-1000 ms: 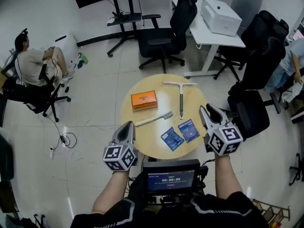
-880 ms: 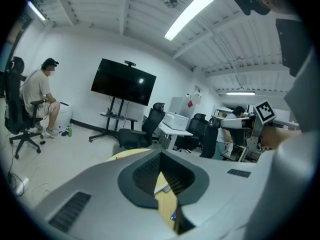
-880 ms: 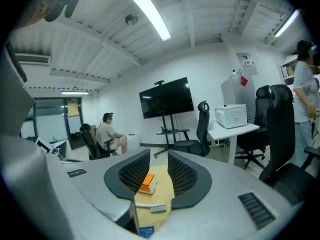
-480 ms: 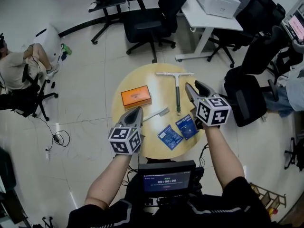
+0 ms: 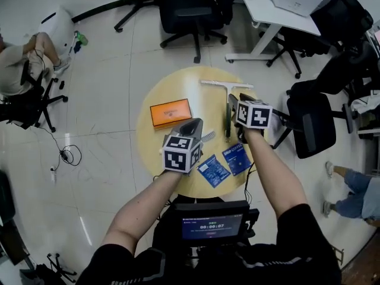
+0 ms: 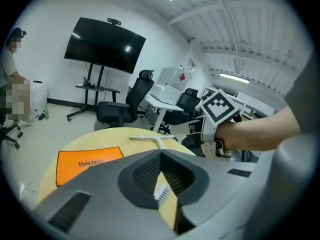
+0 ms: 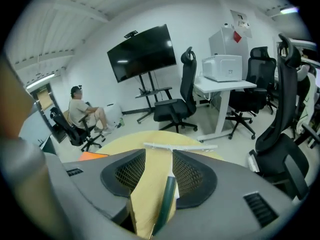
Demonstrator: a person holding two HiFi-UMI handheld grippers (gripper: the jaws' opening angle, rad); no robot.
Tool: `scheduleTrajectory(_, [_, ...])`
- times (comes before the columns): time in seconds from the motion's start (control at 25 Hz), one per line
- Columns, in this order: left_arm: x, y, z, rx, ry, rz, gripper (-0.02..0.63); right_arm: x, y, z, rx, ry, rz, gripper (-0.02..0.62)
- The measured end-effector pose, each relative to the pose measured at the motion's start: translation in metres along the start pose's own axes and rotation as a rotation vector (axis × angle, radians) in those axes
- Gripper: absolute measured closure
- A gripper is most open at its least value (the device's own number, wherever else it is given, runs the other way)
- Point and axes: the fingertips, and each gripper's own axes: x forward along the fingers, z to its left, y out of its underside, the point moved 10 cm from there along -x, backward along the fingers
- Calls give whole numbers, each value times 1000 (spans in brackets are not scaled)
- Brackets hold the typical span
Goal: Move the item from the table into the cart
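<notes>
While both forearms are stretched out over one small screen, two grippers are held low over the round tabletop, each tilted downward. At the near edge, one blue packet and a second blue packet are laid side by side. The left gripper is held above one white brush; its fingers are pressed together at the tips, with nothing pinched. The right gripper is set over the dark handle of one squeegee. Its fingers have just been opening and are spread, with the handle between them but not pinched. One orange box lies beyond the brush. All five items rest on the tabletop. Farther off, one white desk is seen.
</notes>
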Motion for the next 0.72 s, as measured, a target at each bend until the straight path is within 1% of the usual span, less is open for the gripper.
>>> scheduleTrajectory(0.08, [14, -1, 13, -10, -39, 35, 589, 26, 2, -2, -5, 23, 46, 445])
scheduleTrajectory(0.16, [27, -1, 23, -24, -54, 61, 589, 48, 5, -7, -24, 47, 96, 443])
scheduleTrajectory(0.2, [34, 0, 27, -29, -54, 72, 589, 58, 8, -12, -27, 56, 118, 390])
scheduleTrajectory(0.24, [43, 1, 28, -31, -49, 82, 589, 68, 11, -17, -24, 65, 133, 377])
scheduleTrajectory(0.44, [80, 4, 29, -15, -9, 110, 589, 111, 25, -39, -10, 76, 187, 382])
scheduleTrajectory(0.64, [89, 15, 40, -114, -4, 122, 589, 136, 32, -52, -16, 99, 214, 383])
scheduleTrajectory(0.72, [90, 18, 43, -116, -9, 127, 589, 142, 31, -53, -16, 113, 218, 383])
